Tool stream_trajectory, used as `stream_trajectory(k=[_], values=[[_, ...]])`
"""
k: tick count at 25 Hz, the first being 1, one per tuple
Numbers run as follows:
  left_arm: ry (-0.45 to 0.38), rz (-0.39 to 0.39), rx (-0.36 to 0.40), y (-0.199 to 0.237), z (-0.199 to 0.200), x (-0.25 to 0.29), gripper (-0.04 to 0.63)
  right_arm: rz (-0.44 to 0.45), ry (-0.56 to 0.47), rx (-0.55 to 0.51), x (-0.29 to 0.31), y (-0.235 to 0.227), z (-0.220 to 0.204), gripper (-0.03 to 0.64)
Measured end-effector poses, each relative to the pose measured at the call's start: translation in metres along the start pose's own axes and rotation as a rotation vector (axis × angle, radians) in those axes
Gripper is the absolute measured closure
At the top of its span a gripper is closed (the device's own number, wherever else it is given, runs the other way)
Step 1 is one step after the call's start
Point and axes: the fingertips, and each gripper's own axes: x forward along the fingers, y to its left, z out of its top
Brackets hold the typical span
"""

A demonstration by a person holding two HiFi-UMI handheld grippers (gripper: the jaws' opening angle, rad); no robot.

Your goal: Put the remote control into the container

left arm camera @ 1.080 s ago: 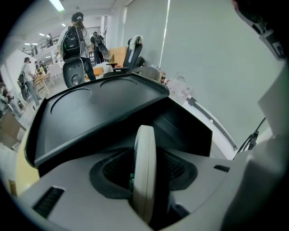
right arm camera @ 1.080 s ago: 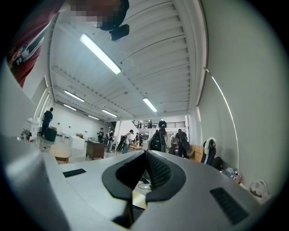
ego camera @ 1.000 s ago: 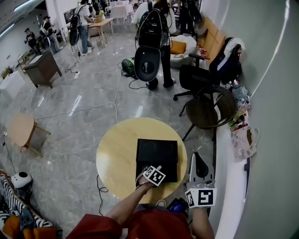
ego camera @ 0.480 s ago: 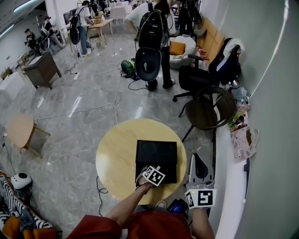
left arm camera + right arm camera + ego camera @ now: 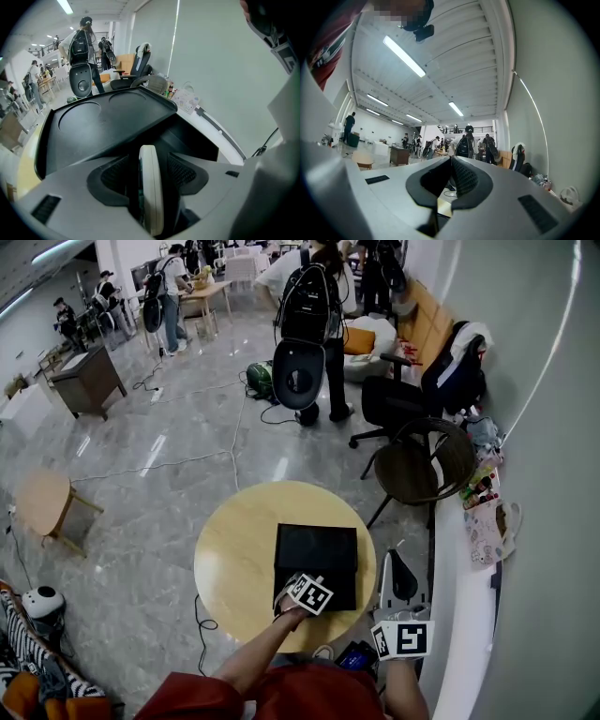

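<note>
A white remote control (image 5: pixel 151 197) stands on edge between the jaws of my left gripper (image 5: pixel 149 161). Those jaws have just been opening, and a dark gap shows on each side of the remote, so the pads do not press it. Right below it is the black container (image 5: pixel 93 126), a square box (image 5: pixel 316 559) on the round wooden table (image 5: pixel 234 549). In the head view my left gripper (image 5: pixel 298 601) hangs over the box's near edge and hides the remote. My right gripper (image 5: pixel 397 570) is held off the table's right side, level, with its pads (image 5: pixel 459 176) together and nothing between them.
A white ledge (image 5: pixel 459 596) runs along the wall to the right, with bags and bottles on it. Beyond the table stand a round black chair (image 5: pixel 422 460) and several people with backpacks (image 5: pixel 305 301). Cables lie across the floor (image 5: pixel 169 460).
</note>
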Motion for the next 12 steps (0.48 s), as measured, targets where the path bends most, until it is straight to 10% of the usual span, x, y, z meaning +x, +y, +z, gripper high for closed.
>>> stream_trajectory(k=[12], values=[[-0.038, 0.031, -0.001, 0.002, 0.008, -0.013, 0.357, 0.005, 0.003, 0.005, 0.003, -0.001, -0.002, 0.594]])
